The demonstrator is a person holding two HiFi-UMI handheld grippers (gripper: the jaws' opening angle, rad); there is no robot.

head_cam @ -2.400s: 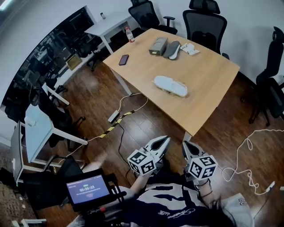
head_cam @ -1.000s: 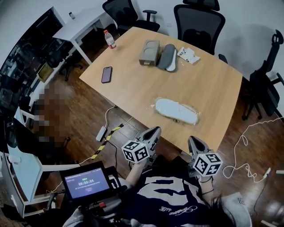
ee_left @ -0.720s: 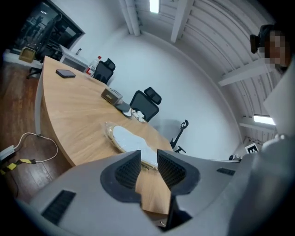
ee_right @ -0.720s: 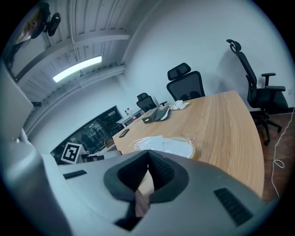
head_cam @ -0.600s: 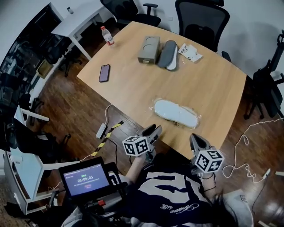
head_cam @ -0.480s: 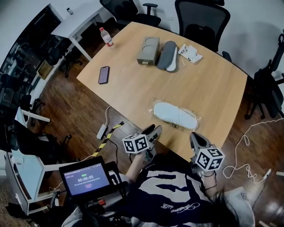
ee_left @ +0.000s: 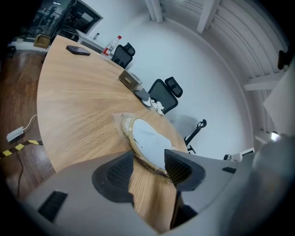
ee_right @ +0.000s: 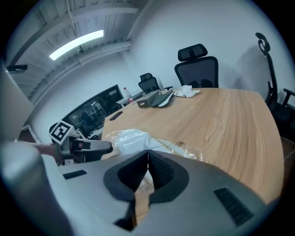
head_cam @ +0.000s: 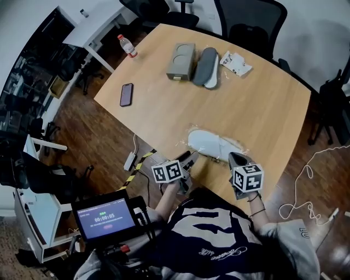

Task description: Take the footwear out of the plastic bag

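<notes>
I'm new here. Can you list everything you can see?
Table: one, light wood, mid-room.
Shoe: one, white, in a clear plastic bag at the table's near edge.
Box: one, grey, table's far side.
Second shoe: one, grey, beside the box.
Packet: one, white, right of that shoe.
Phone: one, dark, table's left part.
Bottle: one, clear, red cap, far left corner.
Office chairs: several, black, around the table.
Screen: one, blue-lit, beside the person.
Left tongs: one, grey, jaws apart, just been opening, nothing pinched, at the bag's left end.
Right tongs: one, grey, shut, at the bag's right end.
</notes>
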